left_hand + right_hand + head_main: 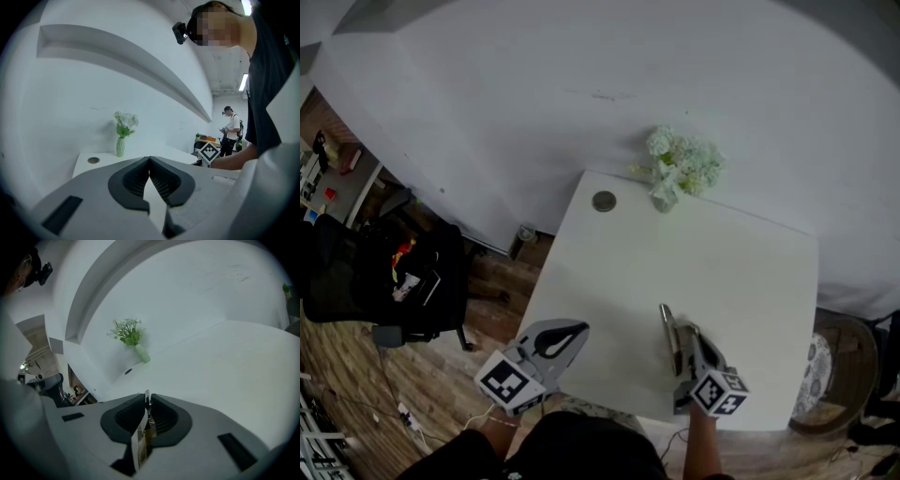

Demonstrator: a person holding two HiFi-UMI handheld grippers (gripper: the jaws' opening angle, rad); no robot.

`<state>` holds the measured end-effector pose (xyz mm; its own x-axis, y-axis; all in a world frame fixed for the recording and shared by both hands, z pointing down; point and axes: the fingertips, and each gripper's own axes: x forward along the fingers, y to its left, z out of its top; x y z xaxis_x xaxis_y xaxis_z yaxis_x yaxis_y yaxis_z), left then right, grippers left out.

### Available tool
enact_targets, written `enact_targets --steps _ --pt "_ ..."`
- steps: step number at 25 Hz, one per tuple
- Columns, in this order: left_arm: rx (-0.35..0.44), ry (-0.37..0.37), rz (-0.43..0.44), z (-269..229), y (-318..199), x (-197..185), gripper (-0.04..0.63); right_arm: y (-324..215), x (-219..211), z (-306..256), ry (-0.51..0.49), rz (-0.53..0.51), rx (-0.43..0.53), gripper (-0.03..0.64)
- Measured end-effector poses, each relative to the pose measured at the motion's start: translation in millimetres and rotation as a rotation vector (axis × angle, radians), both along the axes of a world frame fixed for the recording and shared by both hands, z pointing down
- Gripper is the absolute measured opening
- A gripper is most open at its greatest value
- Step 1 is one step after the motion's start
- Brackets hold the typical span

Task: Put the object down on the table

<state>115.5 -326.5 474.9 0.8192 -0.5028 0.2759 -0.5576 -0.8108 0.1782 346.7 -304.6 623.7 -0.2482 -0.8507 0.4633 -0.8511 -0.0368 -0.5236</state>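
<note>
A thin flat metal object [668, 336] stands on edge between the jaws of my right gripper [682, 339], low over the near right part of the white table [712, 262]. In the right gripper view the object [142, 437] leans on the left pad, and a narrow dark slit separates it from the right pad; the right gripper [147, 401] is slightly open. My left gripper [574, 330] hovers at the table's near left edge. Its tips meet with nothing between them, so the left gripper [149, 160] is shut.
A small vase of pale flowers [678, 167] stands at the table's far edge, with a round cable hole [604, 201] to its left. A black chair [389, 281] is on the floor to the left, a wicker basket [839, 375] to the right. A person [230, 129] stands in the background.
</note>
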Motion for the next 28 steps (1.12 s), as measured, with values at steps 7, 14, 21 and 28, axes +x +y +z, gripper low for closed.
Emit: enact_targets --steps 7,14,21,28 --pt "0.012 0.005 -0.005 -4.9 3.4 -1.3 0.0 -1.6 4.7 0.6 0.021 0.005 0.011 0.104" --pt "0.085 0.012 0.008 -16.5 9.3 -3.4 0.0 11.7 29.3 -32.2 0.092 0.099 0.106 0.092" --pt "0.118 0.024 0.033 -30.0 22.2 5.2 0.0 28.4 24.5 -87.4 0.081 0.087 0.27 -0.005" --pt "0.167 0.049 0.06 -42.0 38.8 16.4 0.0 51.2 14.5 -132.9 0.101 0.056 0.376 -0.005"
